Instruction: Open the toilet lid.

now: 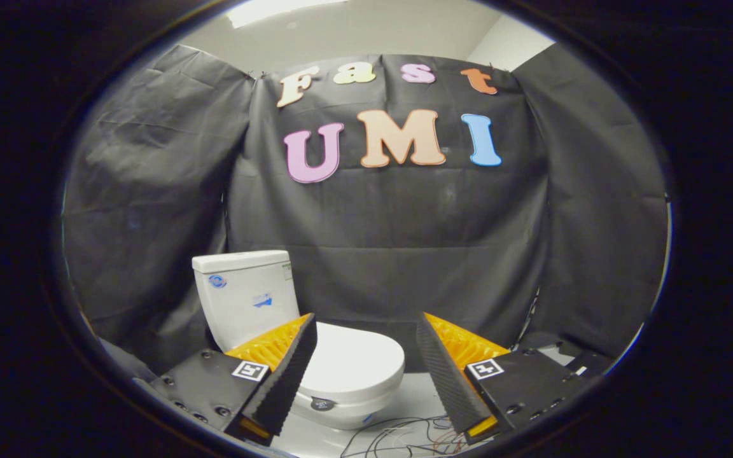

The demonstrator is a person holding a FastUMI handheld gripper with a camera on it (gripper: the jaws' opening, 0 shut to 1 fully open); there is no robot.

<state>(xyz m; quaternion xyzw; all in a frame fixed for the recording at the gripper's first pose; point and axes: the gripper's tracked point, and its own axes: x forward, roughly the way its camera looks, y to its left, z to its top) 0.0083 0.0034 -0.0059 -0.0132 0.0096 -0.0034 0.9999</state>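
Observation:
A white toilet stands ahead of me on the floor, against the black cloth wall. Its tank (pixel 245 296) rises behind my left finger. Its lid (pixel 350 359) lies flat and closed over the bowl (pixel 341 410), showing between my two fingers and partly hidden by the left one. My gripper (pixel 366 324) is open, fingers spread wide with nothing between them. It hovers in front of the toilet and apart from it, with the lid's front edge lying between the fingers and below their tips.
A tangle of thin cables (pixel 404 436) lies on the pale floor (pixel 414 397) just in front of the toilet, below my right finger. Black cloth (pixel 392 254) closes in the booth behind and on both sides.

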